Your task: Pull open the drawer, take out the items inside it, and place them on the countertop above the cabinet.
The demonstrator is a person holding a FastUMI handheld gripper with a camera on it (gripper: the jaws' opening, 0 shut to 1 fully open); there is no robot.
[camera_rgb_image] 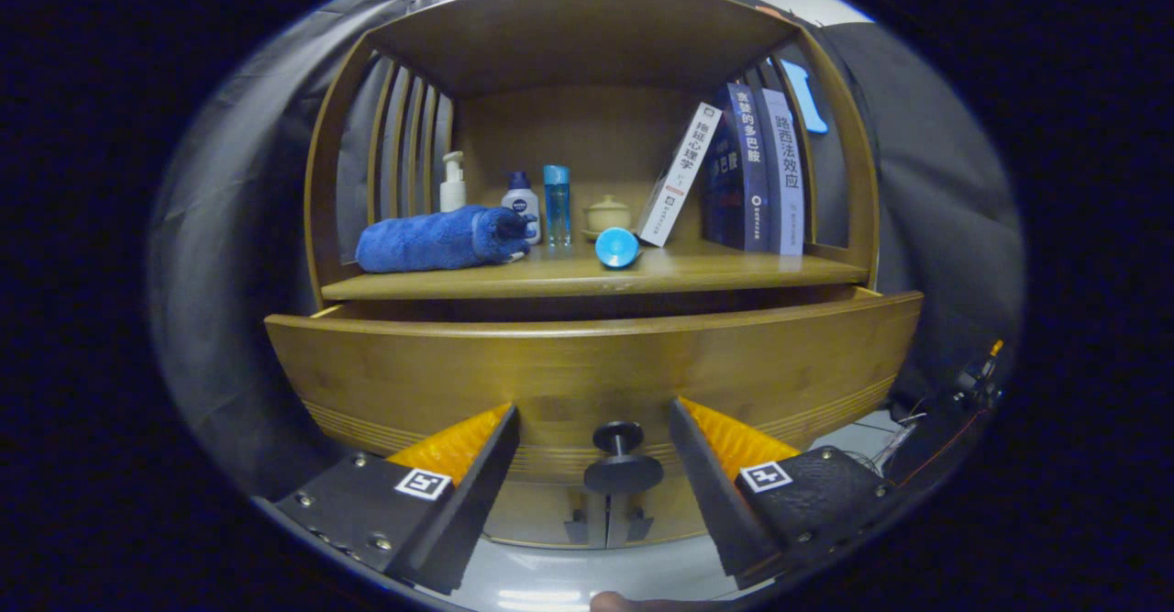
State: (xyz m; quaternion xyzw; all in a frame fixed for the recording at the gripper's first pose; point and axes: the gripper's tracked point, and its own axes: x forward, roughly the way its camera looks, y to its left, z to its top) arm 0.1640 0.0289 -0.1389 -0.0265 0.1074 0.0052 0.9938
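We hold the hand-held gripper [593,428] spread wide, gripping nothing, with the dark round knob [622,467] of the wooden drawer [587,369] straight ahead between the fingers. The drawer's smooth, grooved front runs crosswise to us, already partly out below the countertop [734,270].

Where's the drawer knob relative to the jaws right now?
In the gripper view, the drawer knob sits between the open jaws of the gripper, untouched by either, low on the drawer front of the slightly pulled-out drawer.
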